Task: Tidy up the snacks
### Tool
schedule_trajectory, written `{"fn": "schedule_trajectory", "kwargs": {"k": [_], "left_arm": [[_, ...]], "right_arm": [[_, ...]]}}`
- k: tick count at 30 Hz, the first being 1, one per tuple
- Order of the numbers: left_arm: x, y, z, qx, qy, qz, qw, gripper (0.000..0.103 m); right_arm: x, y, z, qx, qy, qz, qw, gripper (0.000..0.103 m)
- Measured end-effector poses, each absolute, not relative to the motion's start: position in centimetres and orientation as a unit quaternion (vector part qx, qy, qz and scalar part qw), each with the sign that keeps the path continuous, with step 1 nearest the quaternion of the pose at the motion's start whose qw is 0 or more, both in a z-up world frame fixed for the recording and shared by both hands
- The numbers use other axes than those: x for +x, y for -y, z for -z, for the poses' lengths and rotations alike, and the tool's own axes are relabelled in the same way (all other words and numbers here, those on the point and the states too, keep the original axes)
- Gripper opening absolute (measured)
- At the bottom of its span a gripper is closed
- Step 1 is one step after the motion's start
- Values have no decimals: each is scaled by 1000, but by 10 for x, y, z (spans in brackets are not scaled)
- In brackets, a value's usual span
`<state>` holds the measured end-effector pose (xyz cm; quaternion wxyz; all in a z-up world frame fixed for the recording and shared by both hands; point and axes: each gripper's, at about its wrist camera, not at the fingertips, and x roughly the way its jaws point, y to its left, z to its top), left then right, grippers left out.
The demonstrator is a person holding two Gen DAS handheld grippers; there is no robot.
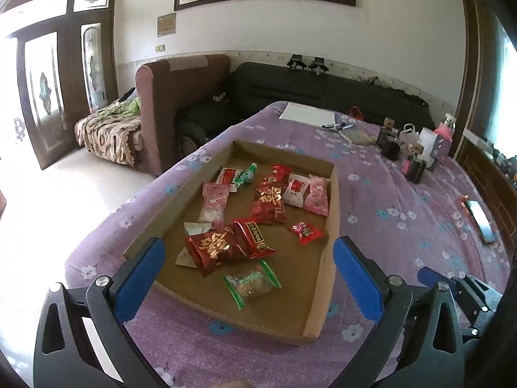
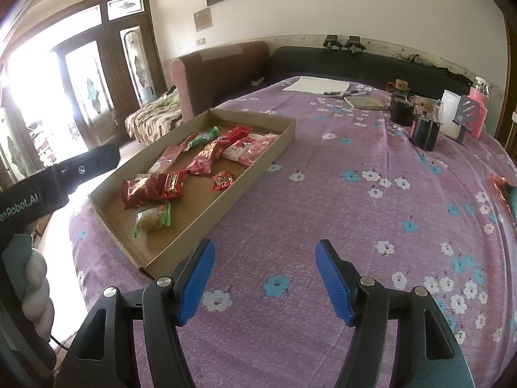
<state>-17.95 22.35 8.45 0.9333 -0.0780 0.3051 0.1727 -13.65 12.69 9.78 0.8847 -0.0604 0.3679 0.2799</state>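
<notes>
Left gripper [image 1: 247,270] agape, right gripper [image 2: 265,276] agape; cardboard tray [image 1: 326,294], two green-wrapped snacks [image 1: 252,283].

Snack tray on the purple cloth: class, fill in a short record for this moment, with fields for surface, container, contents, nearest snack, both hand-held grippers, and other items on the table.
surface: purple flowered cloth
container: shallow cardboard tray, open top
contents: loose wrapped snacks, mostly red and pink, all inside the tray
nearest snack: green-edged packet
left hand-held gripper: open, empty, above the tray's near end
right hand-held gripper: open, empty, over bare cloth beside the tray
other items: white paper, pens, phone
</notes>
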Motion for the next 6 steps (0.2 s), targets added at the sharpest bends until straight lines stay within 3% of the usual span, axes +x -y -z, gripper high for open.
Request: {"fn": "schedule_trajectory", "kwargs": {"k": [6], "left_arm": [[-171,-222,-78,-79,-332,-168,925,103]], "right_arm": [[-135,-129,-94,-62,-373,-287,880,67]]}}
